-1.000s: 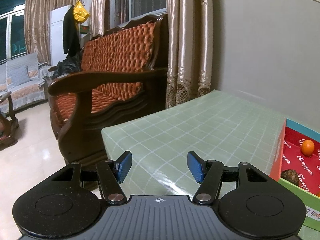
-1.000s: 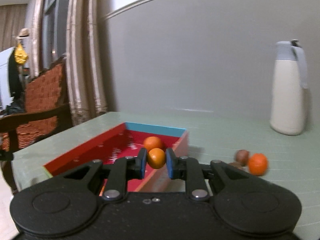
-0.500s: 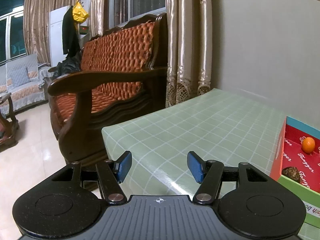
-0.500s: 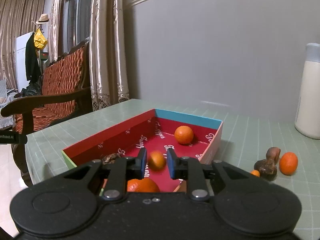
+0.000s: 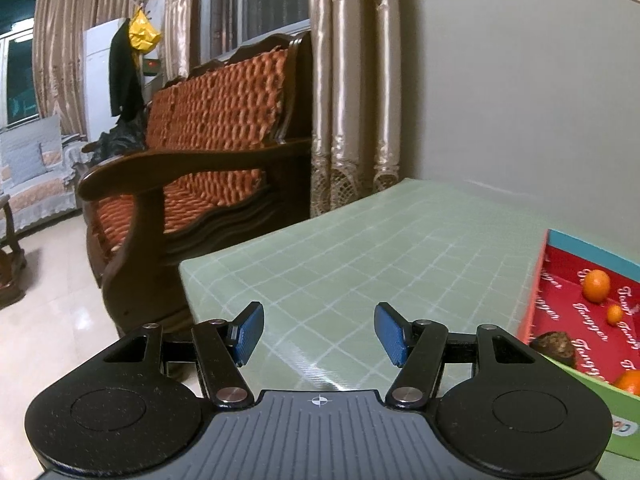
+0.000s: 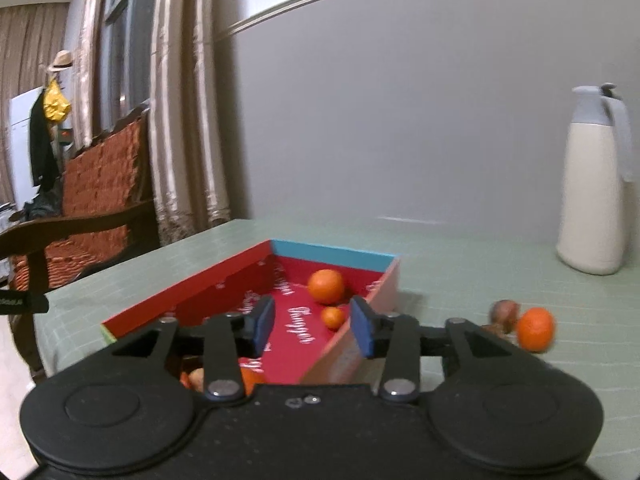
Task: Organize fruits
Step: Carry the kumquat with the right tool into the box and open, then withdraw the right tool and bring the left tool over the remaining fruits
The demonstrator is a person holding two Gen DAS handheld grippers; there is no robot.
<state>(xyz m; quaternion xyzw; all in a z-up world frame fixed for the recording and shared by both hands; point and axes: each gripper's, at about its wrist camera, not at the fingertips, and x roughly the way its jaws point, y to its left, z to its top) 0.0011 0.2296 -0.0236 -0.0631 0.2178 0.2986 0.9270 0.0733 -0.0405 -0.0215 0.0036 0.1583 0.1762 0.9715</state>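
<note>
A red box (image 6: 192,292) with a blue far wall sits on the green table. Inside lie a large orange (image 6: 326,286), a small orange (image 6: 333,317) and more fruit near my fingers. My right gripper (image 6: 314,330) is open and empty above the box's near end. An orange (image 6: 535,329) and a brown fruit (image 6: 505,314) lie on the table right of the box. My left gripper (image 5: 318,334) is open and empty over the table, left of the box (image 5: 536,280), which holds oranges (image 5: 596,286) and a brown fruit (image 5: 554,344).
A white thermos jug (image 6: 594,184) stands at the back right by the grey wall. A wooden sofa with orange cushions (image 5: 200,152) stands off the table's left edge (image 5: 188,280), with curtains behind it.
My right gripper opened and let go of the small orange, which now lies in the box. The gripper has pulled back and turned right. The left gripper has not moved.
</note>
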